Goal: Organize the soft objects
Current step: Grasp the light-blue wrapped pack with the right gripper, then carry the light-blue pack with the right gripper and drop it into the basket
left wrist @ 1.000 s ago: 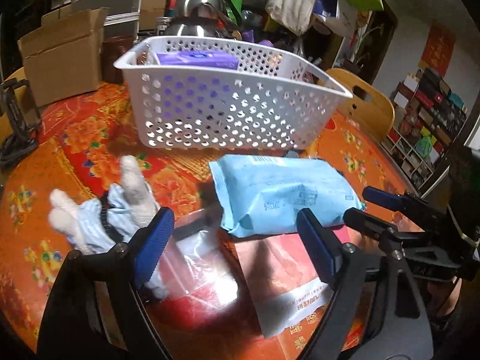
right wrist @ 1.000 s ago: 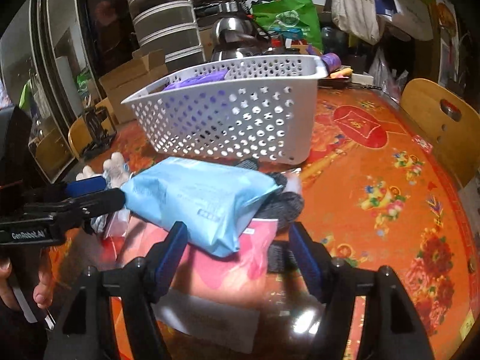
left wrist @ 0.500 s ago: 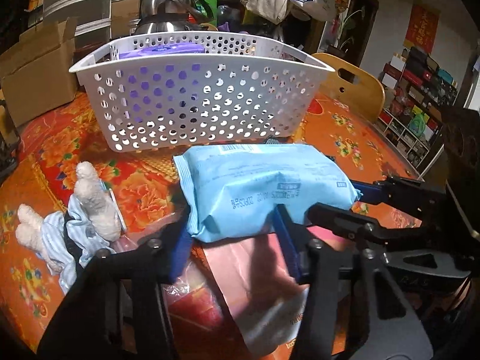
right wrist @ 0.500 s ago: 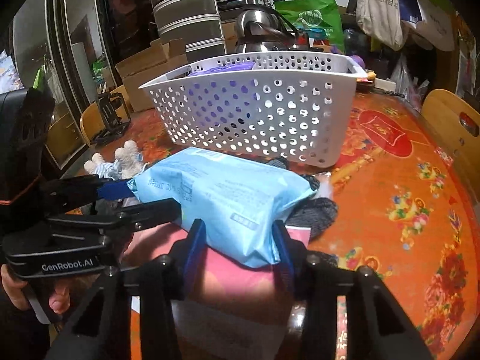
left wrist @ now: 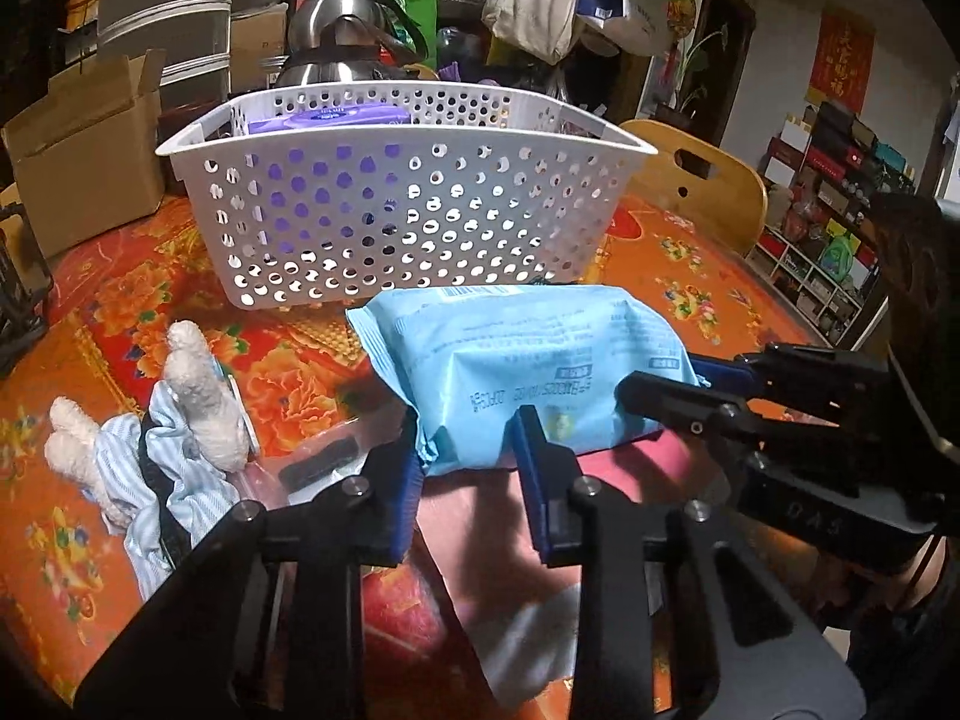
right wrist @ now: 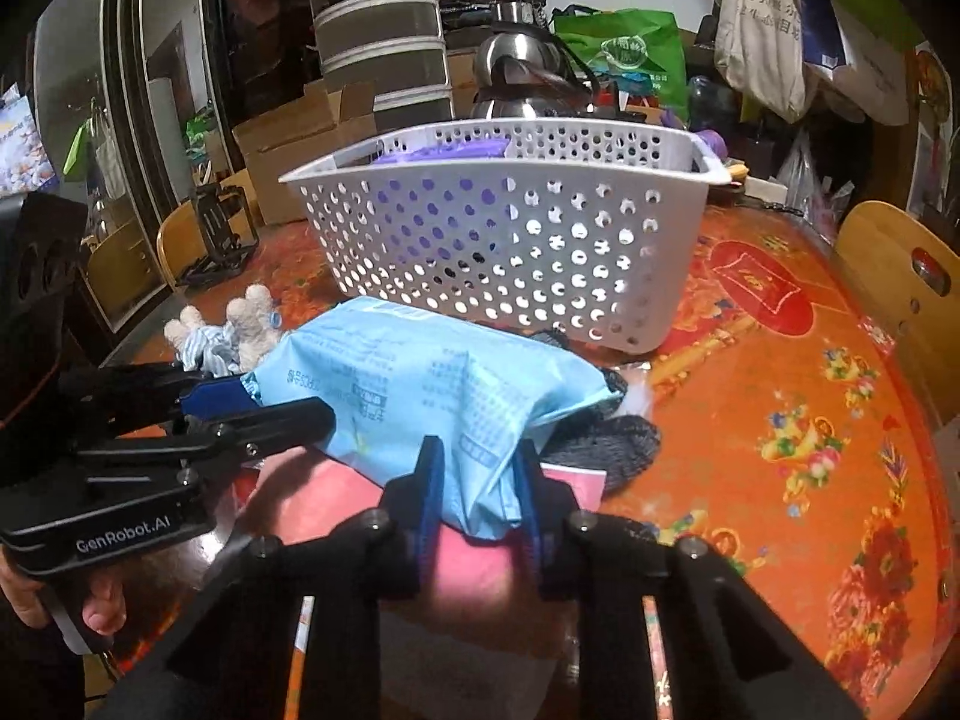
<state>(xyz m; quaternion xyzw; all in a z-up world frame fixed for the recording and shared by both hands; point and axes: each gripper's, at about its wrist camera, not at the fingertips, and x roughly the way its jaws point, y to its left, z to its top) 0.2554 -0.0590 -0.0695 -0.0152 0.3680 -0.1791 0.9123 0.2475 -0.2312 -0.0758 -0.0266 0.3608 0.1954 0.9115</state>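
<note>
Both grippers have narrowed since the earlier frames, from wide-spread fingers either side of the light-blue soft pack [left wrist: 528, 372] to a pinch on it, one at each end.

Left gripper [left wrist: 468, 450]: clenched on the near-left end of the pack, at lower centre of the left wrist frame. The blue finger pads press into the crimped wrapper edge.

Right gripper [right wrist: 477, 483]: clenched on the opposite end of the pack, at lower centre of the right wrist frame. The wrapper bunches between the fingers.

Pack position: centre of both frames, just in front of the white perforated basket [left wrist: 414, 204] and apart from its wall. It sits over a pink packet [left wrist: 480, 516] and a grey knitted item [right wrist: 606, 438]. Whether it is lifted clear of them cannot be determined.

Basket: upper centre of both frames, upright on the orange floral tablecloth [right wrist: 798, 420]. A purple pack [left wrist: 330, 115] lies inside it at the upper left.

Other items:
- A plush toy in blue-striped cloth [left wrist: 162, 438] lies at the left of the left wrist frame, near the left gripper but not touching it.
- A cardboard box [left wrist: 84, 162] stands at the far left edge.
- A steel kettle [left wrist: 339, 42] stands behind the basket at the top.
- A wooden chair back [left wrist: 696, 180] shows at the right, behind the table.
</note>
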